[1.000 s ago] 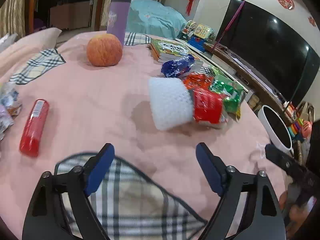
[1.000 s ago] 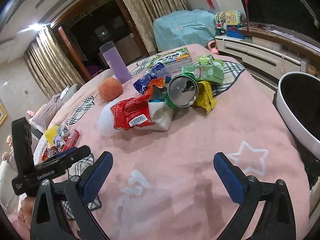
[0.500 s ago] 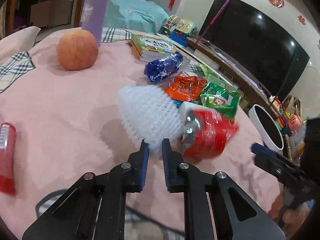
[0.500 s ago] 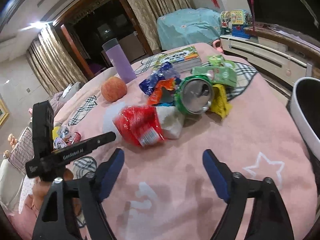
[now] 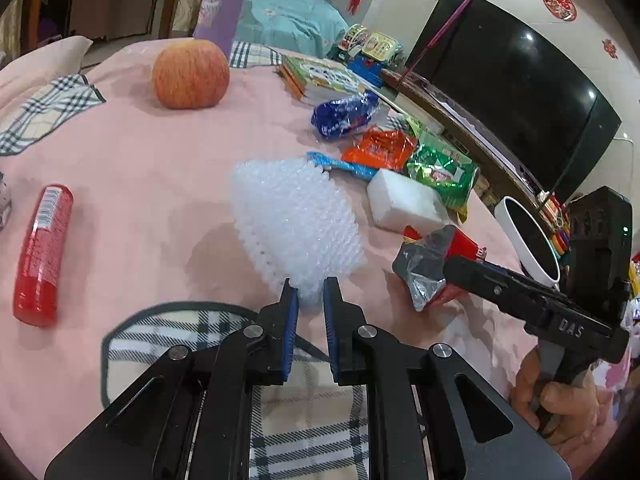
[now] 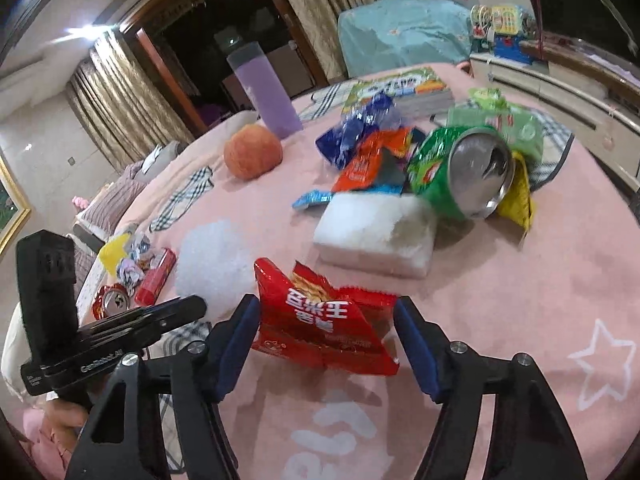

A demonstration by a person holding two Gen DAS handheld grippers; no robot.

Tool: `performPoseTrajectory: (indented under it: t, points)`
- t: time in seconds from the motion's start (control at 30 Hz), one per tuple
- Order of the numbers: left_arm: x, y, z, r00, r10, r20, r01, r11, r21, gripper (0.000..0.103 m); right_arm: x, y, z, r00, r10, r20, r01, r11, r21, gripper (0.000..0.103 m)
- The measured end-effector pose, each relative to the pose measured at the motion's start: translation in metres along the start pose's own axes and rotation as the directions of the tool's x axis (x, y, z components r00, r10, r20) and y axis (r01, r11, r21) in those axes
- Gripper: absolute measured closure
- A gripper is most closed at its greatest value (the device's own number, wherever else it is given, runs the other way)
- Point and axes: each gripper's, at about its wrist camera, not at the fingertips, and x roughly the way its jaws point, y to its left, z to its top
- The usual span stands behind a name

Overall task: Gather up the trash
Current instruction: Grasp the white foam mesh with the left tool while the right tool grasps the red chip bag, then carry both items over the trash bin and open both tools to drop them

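White bin (image 5: 516,229), inside dark, contents indiscernible

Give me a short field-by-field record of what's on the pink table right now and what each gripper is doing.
surface: pink tablecloth
left gripper: fingers pinched on the near edge of the white bubble wrap
right gripper: fingers closing around the red snack bag, not yet pressing on it
other trash: white foam block, green can, blue wrapper, orange wrapper, red tube
not trash: apple, purple bottle, books
bin: white bin past the table's right edge
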Motion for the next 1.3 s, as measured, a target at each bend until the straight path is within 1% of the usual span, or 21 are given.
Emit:
performPoseTrajectory:
  t: [0.03, 0.07, 0.13, 0.17, 0.2, 0.3, 0.4, 0.43, 0.47, 0.5, 0.53, 0.57, 0.6, 0.67, 0.73, 0.8, 0.87, 1.03, 1.13, 1.23, 1.3]
  points:
    - [0.0, -0.001, 0.0, 1.0, 0.008, 0.002, -0.008, 1.0, 0.002, 0.09, 0.0, 0.0, -0.003, 1.0, 0.006, -0.01, -0.006, 1.0, -0.002, 0.034]
    - [0.0, -0.002, -0.001, 1.0, 0.017, 0.005, -0.017, 1.0, 0.004, 0.086, -0.002, 0.0, -0.005, 1.0, 0.009, -0.015, -0.009, 1.0, -0.007, 0.038]
    - [-0.003, -0.003, 0.0, 1.0, 0.017, 0.018, -0.017, 1.0, 0.0, 0.074, -0.005, 0.003, -0.009, 1.0, 0.014, -0.019, -0.014, 1.0, -0.025, 0.038]
    - [-0.004, -0.004, 0.0, 0.999, 0.024, 0.028, -0.024, 1.0, 0.0, 0.06, -0.006, 0.004, -0.011, 1.0, 0.015, -0.018, -0.016, 0.999, -0.033, 0.039]
    - [-0.006, -0.004, 0.001, 0.999, 0.031, 0.039, -0.031, 1.0, 0.0, 0.051, -0.007, 0.005, -0.012, 1.0, 0.015, -0.018, -0.016, 0.999, -0.04, 0.039]
    - [-0.007, -0.005, 0.004, 0.997, 0.045, 0.059, -0.045, 0.999, -0.004, 0.046, -0.013, 0.004, -0.016, 1.0, 0.019, -0.014, -0.02, 0.999, -0.036, 0.039]
    - [0.002, -0.007, 0.007, 0.997, 0.067, 0.049, -0.067, 0.998, 0.0, 0.047, -0.02, -0.001, -0.016, 1.0, 0.017, -0.001, -0.017, 1.0, -0.026, 0.039]
    - [0.004, -0.008, 0.008, 0.997, 0.068, 0.047, -0.069, 0.998, 0.003, 0.05, -0.024, -0.003, -0.017, 1.0, 0.013, 0.007, -0.013, 1.0, -0.023, 0.039]
    - [0.007, -0.01, 0.007, 0.997, 0.069, 0.04, -0.069, 0.998, 0.007, 0.064, -0.026, -0.004, -0.017, 1.0, 0.005, 0.011, -0.005, 1.0, -0.024, 0.039]
    - [0.01, -0.011, 0.006, 0.997, 0.07, 0.028, -0.07, 0.998, 0.01, 0.068, -0.028, -0.006, -0.017, 1.0, -0.006, 0.01, 0.006, 1.0, -0.024, 0.038]
    - [0.011, -0.013, 0.006, 0.997, 0.07, 0.025, -0.071, 0.997, 0.012, 0.069, -0.03, -0.009, -0.018, 1.0, -0.012, 0.003, 0.012, 1.0, -0.013, 0.036]
    - [0.011, -0.015, 0.004, 0.998, 0.065, 0.027, -0.065, 0.998, 0.016, 0.076, -0.031, -0.013, -0.019, 1.0, -0.003, -0.006, 0.003, 1.0, -0.001, 0.036]
    - [0.011, -0.017, 0.003, 0.998, 0.057, 0.023, -0.057, 0.998, 0.02, 0.079, -0.032, -0.016, -0.02, 1.0, 0.01, -0.014, -0.01, 1.0, 0.012, 0.036]
    - [0.011, -0.021, 0.001, 0.998, 0.058, 0.021, -0.059, 0.998, 0.022, 0.079, -0.034, -0.018, -0.022, 1.0, 0.018, -0.016, -0.018, 1.0, 0.024, 0.035]
    - [0.009, -0.025, -0.001, 0.999, 0.051, 0.016, -0.051, 0.998, 0.026, 0.082, -0.035, -0.019, -0.023, 1.0, 0.02, -0.01, -0.02, 0.999, 0.027, 0.031]
    - [0.005, -0.031, -0.003, 0.999, 0.038, 0.016, -0.038, 0.999, 0.033, 0.084, -0.033, -0.018, -0.024, 1.0, 0.016, -0.019, -0.016, 1.0, 0.02, 0.031]
    - [0.002, -0.036, -0.003, 0.999, 0.034, 0.017, -0.035, 0.999, 0.04, 0.084, -0.034, -0.018, -0.026, 1.0, 0.013, -0.014, -0.013, 1.0, 0.016, 0.04]
    - [-0.006, -0.062, -0.004, 1.0, -0.011, 0.026, 0.009, 0.997, 0.079, 0.085, -0.053, -0.022, -0.028, 0.999, -0.007, 0.038, 0.007, 1.0, 0.001, 0.043]
    - [-0.007, -0.084, -0.005, 0.998, -0.051, 0.026, 0.048, 0.992, 0.12, 0.086, -0.069, -0.032, -0.029, 0.998, -0.017, 0.065, 0.015, 1.0, 0.023, 0.044]
    - [-0.001, -0.104, -0.008, 0.996, -0.087, 0.009, 0.085, 0.984, 0.154, 0.086, -0.086, -0.048, -0.031, 0.995, -0.043, 0.089, 0.039, 0.998, 0.047, 0.049]
    - [0.003, -0.115, -0.009, 0.995, -0.101, -0.005, 0.101, 0.98, 0.17, 0.086, -0.093, -0.057, -0.032, 0.995, -0.049, 0.09, 0.043, 0.997, 0.066, 0.093]
